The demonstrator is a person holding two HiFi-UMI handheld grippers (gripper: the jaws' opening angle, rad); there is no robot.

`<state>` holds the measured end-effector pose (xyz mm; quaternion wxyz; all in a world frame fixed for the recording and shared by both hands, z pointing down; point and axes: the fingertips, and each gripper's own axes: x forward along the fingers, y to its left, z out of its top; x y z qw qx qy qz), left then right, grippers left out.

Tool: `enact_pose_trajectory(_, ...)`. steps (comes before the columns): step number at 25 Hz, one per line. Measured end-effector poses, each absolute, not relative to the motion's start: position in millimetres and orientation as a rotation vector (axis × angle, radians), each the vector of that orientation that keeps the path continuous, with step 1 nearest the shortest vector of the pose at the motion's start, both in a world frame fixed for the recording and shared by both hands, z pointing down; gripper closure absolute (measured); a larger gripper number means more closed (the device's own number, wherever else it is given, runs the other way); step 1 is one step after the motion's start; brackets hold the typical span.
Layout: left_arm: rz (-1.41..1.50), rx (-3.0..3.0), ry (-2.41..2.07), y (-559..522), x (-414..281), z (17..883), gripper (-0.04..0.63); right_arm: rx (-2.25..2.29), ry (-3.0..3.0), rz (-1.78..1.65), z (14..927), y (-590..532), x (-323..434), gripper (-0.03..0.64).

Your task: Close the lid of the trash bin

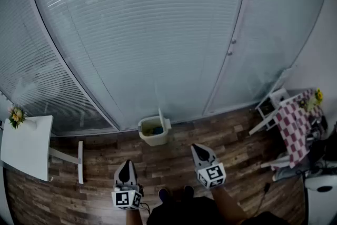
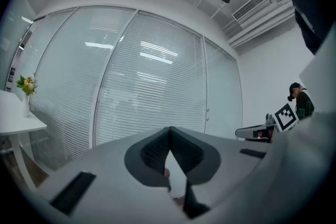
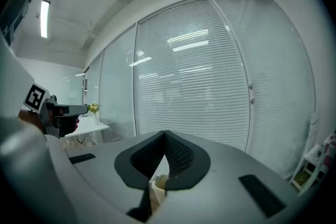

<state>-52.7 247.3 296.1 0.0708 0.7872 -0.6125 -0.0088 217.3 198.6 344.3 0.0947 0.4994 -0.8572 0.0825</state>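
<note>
- We find the trash bin just below the centre of the head view. It is a small cream tub with rounded corners, standing on the wood-plank floor at the foot of the glass wall. Its contents are too small to make out.
- The lid rises upright from the bin's right side. We see it edge-on as a thin pale strip, so the bin is open.
- The left gripper sits at lower centre-left and the right gripper at lower centre-right, both well apart from the bin. The forearms behind them are cut off by the bottom edge.
- In the left gripper view, the left gripper shows dark ribbed pads that meet at their tips and hold nothing. We cannot identify a small reddish spot in the triangular gap below the tips.
- In the right gripper view, the right gripper likewise has its jaws touching at the tips, empty. Through the gap beneath them we see only a sliver of the cream bin; the smooth grey gripper body hides the rest.
- Fine horizontal blinds back the wall's panes.
- A white table with flowers lies at the left edge, and a checked cloth at the right edge.
</note>
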Motion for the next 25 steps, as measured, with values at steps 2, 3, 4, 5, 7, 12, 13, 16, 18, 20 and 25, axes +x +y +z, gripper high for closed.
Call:
enact_pose_trajectory(2,-0.045,2.357,-1.833,246.4,-53.9,294.5,0.590,1.468,-2.527,0.225,347.0,200.5,215.2,0.614)
enact_pose_trajectory(3,-0.049,2.356,-1.831,246.1,-54.7,293.6,0.589,1.466,-2.524,0.217,347.9,201.1,213.7,0.614)
enact_pose_trajectory(4,-0.048,2.359,-1.834,246.0,-55.9,292.8,0.589,1.468,-2.525,0.211,347.9,201.1,211.9,0.614)
enact_pose_trajectory(5,-0.046,2.367,-1.843,245.9,-57.7,292.3,0.591,1.476,-2.533,0.207,346.9,200.2,209.8,0.614)
enact_pose_trajectory(7,-0.048,2.385,-1.861,246.6,-60.6,291.5,0.590,1.477,-2.543,0.213,345.3,198.3,206.0,0.615)
enact_pose_trajectory(12,-0.070,2.392,-1.847,248.4,-61.9,294.6,0.591,1.469,-2.542,0.225,344.1,198.8,203.9,0.614)
enact_pose_trajectory(13,-0.067,2.397,-1.840,249.0,-62.1,295.3,0.590,1.476,-2.541,0.216,342.7,199.3,203.4,0.614)
enact_pose_trajectory(16,-0.074,2.406,-1.824,252.0,-66.4,297.7,0.590,1.491,-2.539,0.171,344.6,200.9,200.3,0.614)
enact_pose_trajectory(18,-0.078,2.394,-1.826,253.2,-73.4,300.9,0.589,1.524,-2.556,0.170,345.5,199.2,196.9,0.614)
enact_pose_trajectory(20,-0.065,2.395,-1.823,252.5,-79.6,303.0,0.590,1.530,-2.555,0.160,348.4,197.1,193.9,0.614)
enact_pose_trajectory(25,-0.074,2.404,-1.822,244.9,-99.0,304.7,0.589,1.550,-2.547,0.194,350.1,193.4,181.9,0.614)
